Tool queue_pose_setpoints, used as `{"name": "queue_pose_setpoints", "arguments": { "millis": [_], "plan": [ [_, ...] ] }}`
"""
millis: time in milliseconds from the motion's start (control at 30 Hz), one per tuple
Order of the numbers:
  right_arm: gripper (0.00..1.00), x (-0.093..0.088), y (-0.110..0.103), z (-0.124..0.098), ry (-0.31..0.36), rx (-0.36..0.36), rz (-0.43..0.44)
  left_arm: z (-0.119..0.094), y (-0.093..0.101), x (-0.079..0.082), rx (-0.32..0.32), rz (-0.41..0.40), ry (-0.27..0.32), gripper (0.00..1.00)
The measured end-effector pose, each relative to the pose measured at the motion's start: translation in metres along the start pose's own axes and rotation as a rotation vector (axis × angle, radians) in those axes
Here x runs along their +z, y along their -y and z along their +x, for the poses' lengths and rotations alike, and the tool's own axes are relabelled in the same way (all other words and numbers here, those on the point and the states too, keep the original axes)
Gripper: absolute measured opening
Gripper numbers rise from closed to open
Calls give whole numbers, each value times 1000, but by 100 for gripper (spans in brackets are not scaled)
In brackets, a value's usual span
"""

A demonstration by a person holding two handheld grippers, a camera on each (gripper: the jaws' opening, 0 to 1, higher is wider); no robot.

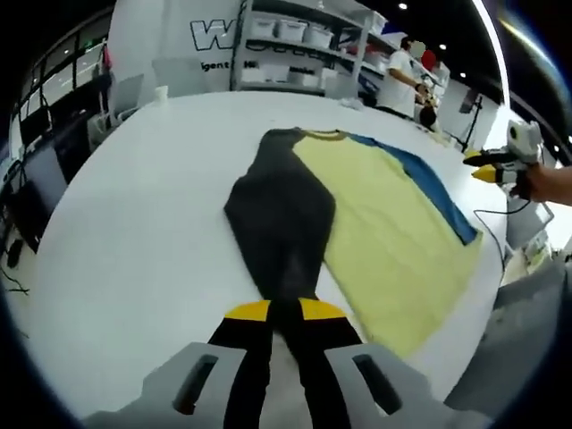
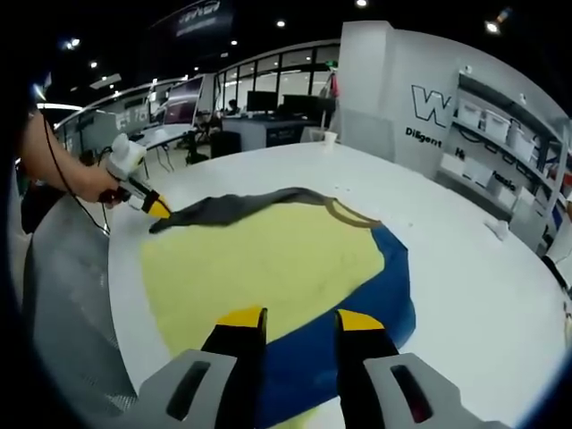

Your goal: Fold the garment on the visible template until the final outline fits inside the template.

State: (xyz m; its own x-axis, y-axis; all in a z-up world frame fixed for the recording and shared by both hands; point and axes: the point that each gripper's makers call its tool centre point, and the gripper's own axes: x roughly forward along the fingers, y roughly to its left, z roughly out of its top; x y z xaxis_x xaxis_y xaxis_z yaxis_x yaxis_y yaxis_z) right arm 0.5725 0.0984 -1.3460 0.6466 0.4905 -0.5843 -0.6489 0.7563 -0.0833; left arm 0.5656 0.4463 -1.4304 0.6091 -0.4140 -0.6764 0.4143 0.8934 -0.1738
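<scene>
A shirt with a yellow body (image 1: 384, 223) lies flat on the white round table (image 1: 152, 223). Its black sleeve (image 1: 281, 214) is pulled across toward my left gripper (image 1: 284, 310), whose yellow-tipped jaws are shut on the sleeve's end. The blue sleeve (image 1: 429, 183) lies along the far side. In the right gripper view, my right gripper (image 2: 299, 319) stands open just above the blue sleeve (image 2: 357, 304), nothing between its fingers. There the left gripper (image 2: 154, 207), in a person's hand, holds the black sleeve (image 2: 232, 207) lifted over the yellow body (image 2: 259, 259). The right gripper (image 1: 487, 170) hovers past the table's edge.
A paper cup (image 1: 161, 92) stands at the table's far rim, also seen as the cup (image 2: 331, 137). Shelves with white boxes (image 1: 295, 36) line the wall, and a person (image 1: 402, 76) stands by them. Desks with monitors (image 2: 268, 103) lie beyond. The table edge (image 2: 116, 295) is close.
</scene>
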Motion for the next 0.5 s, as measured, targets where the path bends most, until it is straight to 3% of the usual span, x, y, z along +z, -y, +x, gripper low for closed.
{"name": "queue_pose_setpoints", "arguments": {
  "millis": [200,400,500],
  "plan": [
    [25,0,-2,1,2,3,2,-8,-4,-1,8,-34,7,2],
    [25,0,-1,1,1,3,3,-8,-2,-6,-12,-57,-1,13],
    [24,-1,-2,1,-2,4,1,-7,3,-8,-24,-72,-4,14]
  ]
}}
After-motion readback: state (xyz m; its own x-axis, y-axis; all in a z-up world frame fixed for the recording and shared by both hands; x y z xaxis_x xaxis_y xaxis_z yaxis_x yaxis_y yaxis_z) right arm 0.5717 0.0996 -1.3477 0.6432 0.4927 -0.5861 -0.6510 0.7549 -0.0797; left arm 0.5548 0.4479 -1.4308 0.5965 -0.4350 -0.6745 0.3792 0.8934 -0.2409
